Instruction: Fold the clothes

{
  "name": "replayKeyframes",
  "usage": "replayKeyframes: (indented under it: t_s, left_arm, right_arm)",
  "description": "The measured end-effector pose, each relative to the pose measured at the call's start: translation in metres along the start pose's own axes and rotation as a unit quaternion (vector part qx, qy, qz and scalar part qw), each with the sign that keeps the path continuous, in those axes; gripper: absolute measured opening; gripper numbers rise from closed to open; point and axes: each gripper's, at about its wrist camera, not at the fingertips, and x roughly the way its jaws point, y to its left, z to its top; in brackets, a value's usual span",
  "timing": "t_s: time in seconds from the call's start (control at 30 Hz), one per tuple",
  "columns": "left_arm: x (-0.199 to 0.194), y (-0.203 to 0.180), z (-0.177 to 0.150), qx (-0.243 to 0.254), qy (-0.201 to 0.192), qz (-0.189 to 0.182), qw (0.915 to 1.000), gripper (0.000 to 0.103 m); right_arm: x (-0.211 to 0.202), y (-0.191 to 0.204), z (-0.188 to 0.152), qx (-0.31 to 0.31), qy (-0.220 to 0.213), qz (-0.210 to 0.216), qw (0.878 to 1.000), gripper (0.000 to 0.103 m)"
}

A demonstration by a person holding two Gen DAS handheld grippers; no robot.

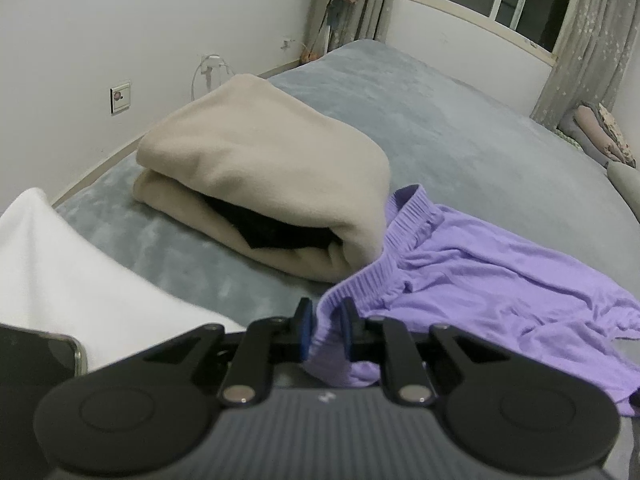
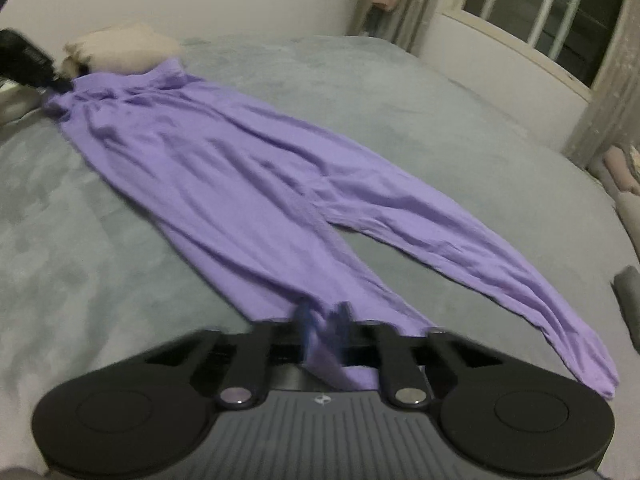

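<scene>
Left gripper [image 1: 325, 320] low over the bed [image 1: 460, 128], pointing forward along the mattress. Jaws clamped on the elastic waistband of the purple trousers [image 1: 480, 276]; fabric bunches between the blue pads [image 1: 305, 326] and drops below them. Waistband runs up and away from the jaws, its far end touching a folded beige blanket [image 1: 260, 160], which has something dark tucked in its fold. White cloth [image 1: 52, 268] lies at far left, a phone edge [image 1: 76, 354] beside it.

Right gripper [image 2: 323, 322] also low, aimed up the length of the trousers [image 2: 224, 168] from the ankle end. Jaws pinched on the cuff of the nearer leg; cloth passes between the fingers and hangs underneath. View is motion-blurred. The other leg lies spread to the right, cuff free on the bed [image 2: 100, 240]. Trousers stretch flat across the grey cover, waistband at the far left where the left gripper [image 2: 28, 64] shows as a dark shape, beige blanket [image 2: 124, 50] just behind. Window [image 2: 552, 16] and curtain at upper right.
</scene>
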Motion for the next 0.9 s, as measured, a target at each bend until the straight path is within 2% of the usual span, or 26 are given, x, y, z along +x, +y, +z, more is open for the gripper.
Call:
replayKeyframes:
  t_s: [0.13, 0.33, 0.47, 0.57, 0.7, 0.77, 0.83, 0.9]
  left_arm:
    - [-0.002, 0.003, 0.002, -0.004, -0.003, -0.001, 1.0000, 0.013]
    - [-0.004, 0.005, 0.003, -0.008, -0.005, -0.003, 0.9999, 0.013]
    - [-0.004, 0.004, 0.003, -0.007, -0.005, -0.003, 1.0000, 0.013]
    - [-0.004, 0.004, 0.003, -0.007, -0.005, -0.004, 1.0000, 0.013]
    - [-0.006, 0.004, 0.003, -0.005, -0.010, -0.001, 0.9999, 0.013]
    - [-0.008, 0.002, 0.003, 0.000, -0.012, -0.002, 0.9999, 0.013]
    - [-0.009, 0.000, 0.003, 0.004, -0.014, -0.002, 0.9999, 0.013]
    - [-0.010, -0.001, 0.002, 0.005, -0.015, -0.003, 0.9999, 0.014]
  right_arm:
    - [-0.024, 0.009, -0.004, -0.021, -0.010, 0.005, 1.000, 0.002]
    - [-0.040, 0.014, -0.011, -0.025, -0.008, 0.009, 1.000, 0.003]
    - [-0.047, 0.030, -0.028, -0.033, 0.009, 0.017, 0.999, 0.002]
    - [-0.056, 0.040, -0.040, -0.041, 0.021, 0.005, 0.999, 0.002]
    - [-0.064, 0.036, -0.047, -0.031, 0.020, 0.002, 0.999, 0.001]
    - [-0.063, 0.023, -0.047, 0.007, 0.011, -0.020, 1.000, 0.003]
    - [-0.060, 0.005, -0.048, 0.054, 0.009, -0.044, 0.998, 0.012]
    - [-0.058, -0.012, -0.050, 0.101, 0.004, -0.057, 0.993, 0.038]
